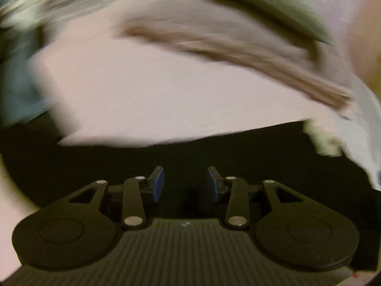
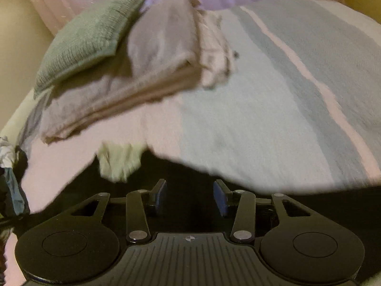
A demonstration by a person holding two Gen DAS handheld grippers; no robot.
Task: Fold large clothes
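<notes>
1. Left gripper (image 1: 185, 182): jaws partly apart, blue pads clear, nothing between them. It hangs over a black garment (image 1: 214, 147) that fills the lower half of the view; whether the tips touch the cloth I cannot tell.
2. Right gripper (image 2: 189, 196): jaws apart, a bit wider, also empty, over the same black garment (image 2: 190, 166).
3. The black garment lies on the near edge of a bed; its far edge runs 9 to 3 o'clock across the striped bedspread (image 2: 273, 100).
4. Folded beige stack (image 2: 133, 78) at 11 o'clock in the right wrist view, grey-green pillow (image 2: 85, 40) behind it, a small pale cloth (image 2: 119, 162) just beside the garment's edge at 10 o'clock.
5. Risks, my read:
   - Left view is heavily motion-blurred; grabbing at this speed likely misses the edge or pinches the bedspread too.
   - Black on black: hems hard to find, so mismatched corners and a skewed fold.
   - The pale cloth could get caught in the fold.
   - A wide sweep could knock the beige stack.
</notes>
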